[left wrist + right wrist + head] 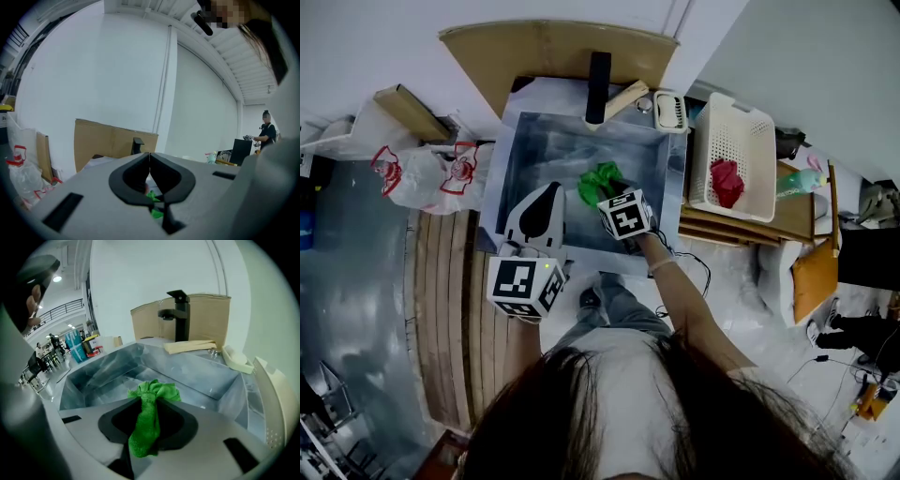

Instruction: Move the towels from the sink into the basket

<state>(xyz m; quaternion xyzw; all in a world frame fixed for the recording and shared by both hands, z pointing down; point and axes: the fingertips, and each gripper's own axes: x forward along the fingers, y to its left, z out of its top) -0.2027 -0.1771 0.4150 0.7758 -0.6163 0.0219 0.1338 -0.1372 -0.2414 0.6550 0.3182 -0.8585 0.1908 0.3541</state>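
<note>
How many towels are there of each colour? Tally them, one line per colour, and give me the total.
green towel: 1, clamped in the right gripper over the sink
red towel: 1, lying in the white basket
Total: 2 towels

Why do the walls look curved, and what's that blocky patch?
Left gripper view: the wide-angle lens bows the white wall and blackens the corners; the mosaic patch was added afterwards to hide a face. Right gripper view: same bowing, green towel sharp.
</note>
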